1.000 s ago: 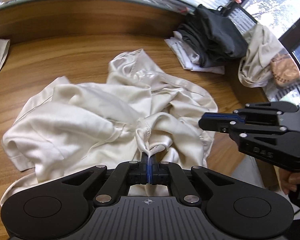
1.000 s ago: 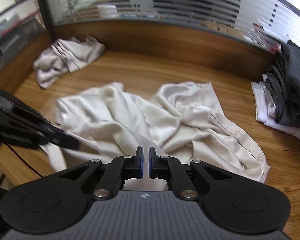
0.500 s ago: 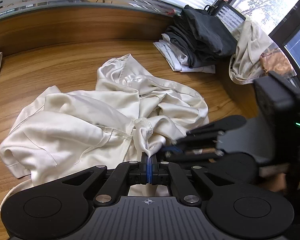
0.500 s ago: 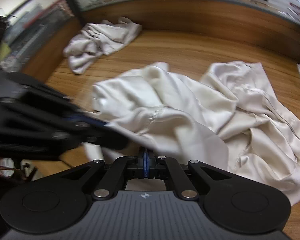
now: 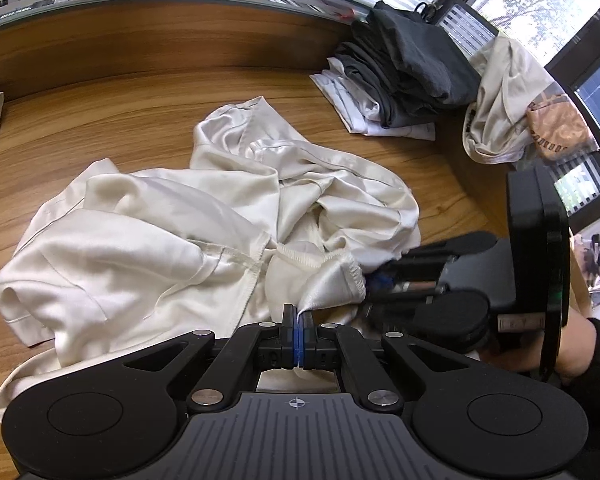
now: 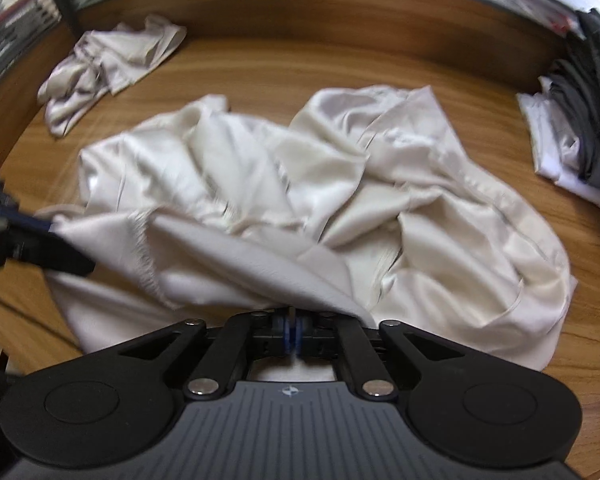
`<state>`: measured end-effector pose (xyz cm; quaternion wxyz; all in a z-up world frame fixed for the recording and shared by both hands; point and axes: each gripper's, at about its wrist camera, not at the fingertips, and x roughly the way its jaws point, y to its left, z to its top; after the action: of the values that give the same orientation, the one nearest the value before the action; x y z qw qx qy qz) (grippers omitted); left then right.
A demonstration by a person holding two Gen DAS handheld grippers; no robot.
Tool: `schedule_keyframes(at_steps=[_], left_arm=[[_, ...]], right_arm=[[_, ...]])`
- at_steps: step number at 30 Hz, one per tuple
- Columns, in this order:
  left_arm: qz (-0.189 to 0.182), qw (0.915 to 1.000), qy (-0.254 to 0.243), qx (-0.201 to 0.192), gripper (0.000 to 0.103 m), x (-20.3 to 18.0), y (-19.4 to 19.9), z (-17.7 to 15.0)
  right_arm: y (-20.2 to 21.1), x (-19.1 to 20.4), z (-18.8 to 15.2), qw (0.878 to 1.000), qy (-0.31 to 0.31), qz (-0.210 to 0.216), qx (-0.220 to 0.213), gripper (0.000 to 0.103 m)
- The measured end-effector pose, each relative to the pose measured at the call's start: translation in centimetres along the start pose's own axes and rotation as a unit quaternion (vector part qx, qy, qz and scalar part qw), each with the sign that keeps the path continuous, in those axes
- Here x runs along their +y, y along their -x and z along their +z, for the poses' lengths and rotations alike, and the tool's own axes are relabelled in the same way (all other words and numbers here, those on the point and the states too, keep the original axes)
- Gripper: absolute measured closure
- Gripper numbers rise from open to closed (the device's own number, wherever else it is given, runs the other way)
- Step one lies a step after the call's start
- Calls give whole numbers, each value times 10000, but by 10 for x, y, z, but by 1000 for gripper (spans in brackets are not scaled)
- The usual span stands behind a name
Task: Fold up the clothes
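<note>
A crumpled cream satin garment (image 5: 160, 240) (image 6: 340, 184) lies spread on the wooden table (image 5: 100, 120). My left gripper (image 5: 299, 320) is shut on a thin fold of its stitched hem near the table's front edge; in the right wrist view it (image 6: 56, 236) holds the cloth at far left. My right gripper (image 5: 374, 284) comes in from the right, tips against the same hem a short way from the left one. In its own view its jaws (image 6: 293, 334) stand a narrow gap apart and are opening. Cloth drapes over their tips and hides whether any lies between the pads.
A pile of dark folded clothes (image 5: 404, 68) on white ones (image 5: 380, 120) sits at the back right. A beige garment (image 5: 500, 92) and a brown bag (image 5: 556, 128) lie beyond. Another pale crumpled garment (image 6: 108, 68) sits back left. A wooden wall (image 5: 140, 40) rims the table.
My right gripper has dropped and swung in from the right to the hem beside my left gripper. Its jaws shut fully, then parted slightly. The left gripper kept its hold and place.
</note>
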<state>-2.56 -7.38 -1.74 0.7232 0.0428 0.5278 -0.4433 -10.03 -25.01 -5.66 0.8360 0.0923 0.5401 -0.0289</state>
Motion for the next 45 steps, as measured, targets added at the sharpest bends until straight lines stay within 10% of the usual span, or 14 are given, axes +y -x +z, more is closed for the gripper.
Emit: schedule_keyframes(at_steps=[6, 18, 29, 40, 42, 45], left_arm=[[-15, 9999, 23, 137, 100, -1, -14, 9], [23, 9994, -173, 312, 85, -8, -41, 22], [553, 9962, -411, 540, 52, 35, -36, -10], [819, 9900, -571, 993, 41, 55, -59, -49], [937, 9875, -692, 1066, 41, 51, -67, -50], [1128, 9818, -888, 1242, 38, 45, -81, -52]], right_arm=[[0, 10, -10, 9995, 153, 220, 147, 47], [-2, -25, -18, 9985, -506, 193, 93, 38], [-34, -41, -27, 9961, -680, 321, 462, 52], [-55, -12, -26, 9975, 411, -281, 509, 60], [-57, -7, -24, 9973, 486, -167, 521, 83], [-57, 0, -24, 9971, 579, -111, 484, 91]])
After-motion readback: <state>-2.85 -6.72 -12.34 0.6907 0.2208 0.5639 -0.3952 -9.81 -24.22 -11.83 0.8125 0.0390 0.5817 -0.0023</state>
